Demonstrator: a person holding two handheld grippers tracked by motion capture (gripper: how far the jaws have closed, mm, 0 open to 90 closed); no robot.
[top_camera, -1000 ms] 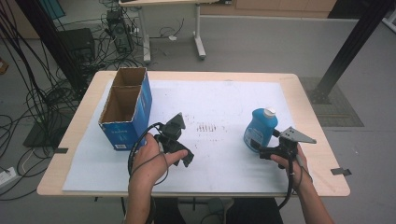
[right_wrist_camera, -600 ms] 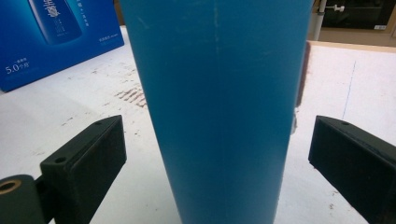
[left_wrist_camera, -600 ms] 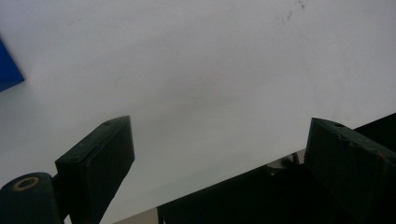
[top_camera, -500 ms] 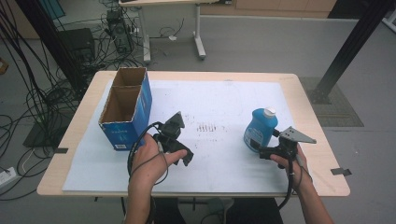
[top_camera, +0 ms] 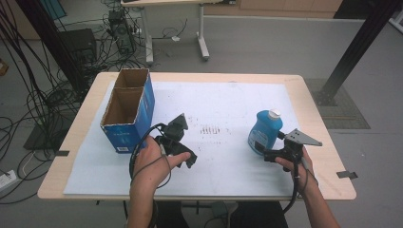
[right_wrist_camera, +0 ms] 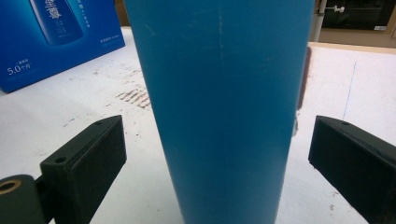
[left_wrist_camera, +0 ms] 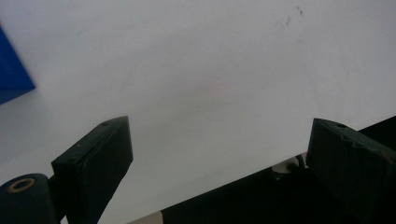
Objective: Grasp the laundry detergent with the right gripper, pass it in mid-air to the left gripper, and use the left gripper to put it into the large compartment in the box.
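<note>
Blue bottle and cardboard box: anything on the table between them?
Nothing solid in the high view: between the blue bottle and the cardboard box lies bare white sheet with a patch of dark scuff marks. The left gripper sits nearer the person.

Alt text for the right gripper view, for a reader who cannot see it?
A blue bottle stands upright on the white sheet, between the two black jaws of the open right claw, with a gap on each side. A blue box sits behind on the left.
</note>
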